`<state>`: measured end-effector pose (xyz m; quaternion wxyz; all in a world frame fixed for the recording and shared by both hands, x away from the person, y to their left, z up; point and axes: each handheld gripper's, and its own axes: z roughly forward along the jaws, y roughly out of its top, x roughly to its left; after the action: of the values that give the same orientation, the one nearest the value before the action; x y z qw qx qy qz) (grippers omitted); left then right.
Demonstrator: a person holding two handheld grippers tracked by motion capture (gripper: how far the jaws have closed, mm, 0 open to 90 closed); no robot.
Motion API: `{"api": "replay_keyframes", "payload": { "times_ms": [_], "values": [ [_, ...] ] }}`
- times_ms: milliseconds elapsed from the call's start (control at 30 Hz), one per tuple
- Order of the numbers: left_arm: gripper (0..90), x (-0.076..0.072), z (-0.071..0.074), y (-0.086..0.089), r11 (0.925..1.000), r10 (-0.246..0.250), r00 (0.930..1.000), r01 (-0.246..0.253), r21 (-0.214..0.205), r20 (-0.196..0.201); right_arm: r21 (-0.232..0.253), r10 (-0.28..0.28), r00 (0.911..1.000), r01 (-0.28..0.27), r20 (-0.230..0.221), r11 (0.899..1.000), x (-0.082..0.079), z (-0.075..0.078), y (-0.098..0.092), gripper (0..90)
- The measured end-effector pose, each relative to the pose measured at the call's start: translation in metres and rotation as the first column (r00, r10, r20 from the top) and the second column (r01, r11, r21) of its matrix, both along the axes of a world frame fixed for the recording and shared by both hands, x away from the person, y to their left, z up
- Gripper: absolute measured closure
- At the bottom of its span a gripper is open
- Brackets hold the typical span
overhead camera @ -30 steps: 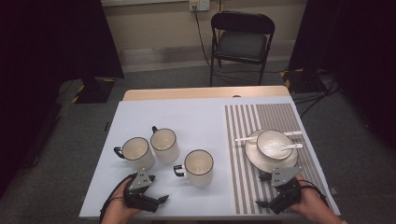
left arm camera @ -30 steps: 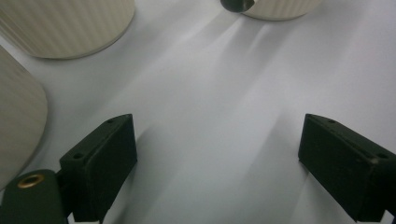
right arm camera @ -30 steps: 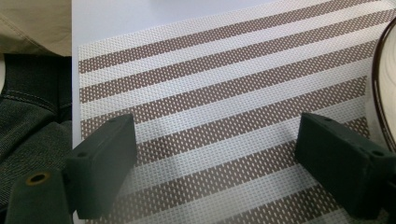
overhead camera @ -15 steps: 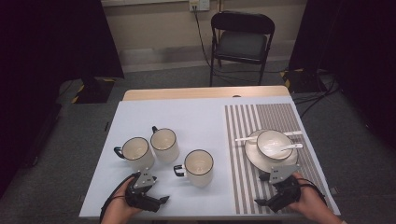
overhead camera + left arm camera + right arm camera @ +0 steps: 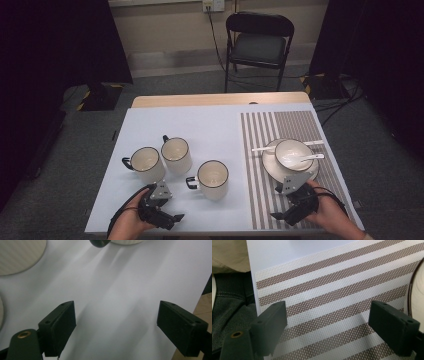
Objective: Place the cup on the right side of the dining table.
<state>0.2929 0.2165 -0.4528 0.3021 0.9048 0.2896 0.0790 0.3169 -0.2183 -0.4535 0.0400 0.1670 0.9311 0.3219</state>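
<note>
Three white mugs with dark rims stand on the pale table cover: one at the left [image 5: 144,162], one behind it [image 5: 176,154], one in the middle [image 5: 213,177]. My left gripper [image 5: 167,212] hovers near the front edge, below the left mugs. It is open with nothing between its fingers; its jaws have just closed a little. In the left gripper view the left gripper [image 5: 116,330] looks over bare cover toward a mug handle [image 5: 100,242]. My right gripper [image 5: 285,210] is open over the striped placemat [image 5: 260,190], as the right gripper [image 5: 328,330] view confirms.
A plate [image 5: 272,172] on the placemat carries a white bowl [image 5: 294,154] and spoons; its rim [image 5: 412,290] lies just right of the right jaw. The person's trousers [image 5: 229,315] show past the table's front edge. A folding chair [image 5: 257,47] stands beyond the table.
The left gripper has drifted slightly up and to the right. The right gripper, mugs and plate have stayed where they were.
</note>
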Motion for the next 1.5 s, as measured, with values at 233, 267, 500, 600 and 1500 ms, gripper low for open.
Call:
{"api": "replay_keyframes", "payload": {
  "times_ms": [233,267,500,600,1500],
  "values": [
    [15.0,0.004,0.006,-0.007,0.9996,-0.023,0.9997,0.024,0.017,-0.008,-0.017,0.001,1.0,-0.001,-0.002,1.0,0.006,0.006,0.007,14.4],
    [15.0,0.005,0.008,-0.008,0.9995,-0.026,0.9996,0.026,0.02,-0.01,-0.024,0.004,1.0,-0.004,0.003,1.0,0.006,0.006,0.009,14.4],
    [15.2,0.009,0.013,-0.011,0.9989,-0.034,0.9993,0.034,0.031,-0.016,-0.036,0.007,0.9999,-0.007,0.008,0.999,0.012,0.012,0.02,14.1],
    [15.2,0.013,0.016,-0.012,0.9993,-0.031,0.9992,0.031,0.02,-0.024,-0.049,0.002,0.9999,-0.001,0.01,0.999,0.018,0.016,0.025,13.8],
    [15.4,0.027,0.03,-0.026,0.9976,-0.062,0.9975,0.063,0.03,-0.033,-0.106,0.021,0.9994,-0.018,0.028,0.994,0.045,0.045,0.049,13.6]
  ]
}}
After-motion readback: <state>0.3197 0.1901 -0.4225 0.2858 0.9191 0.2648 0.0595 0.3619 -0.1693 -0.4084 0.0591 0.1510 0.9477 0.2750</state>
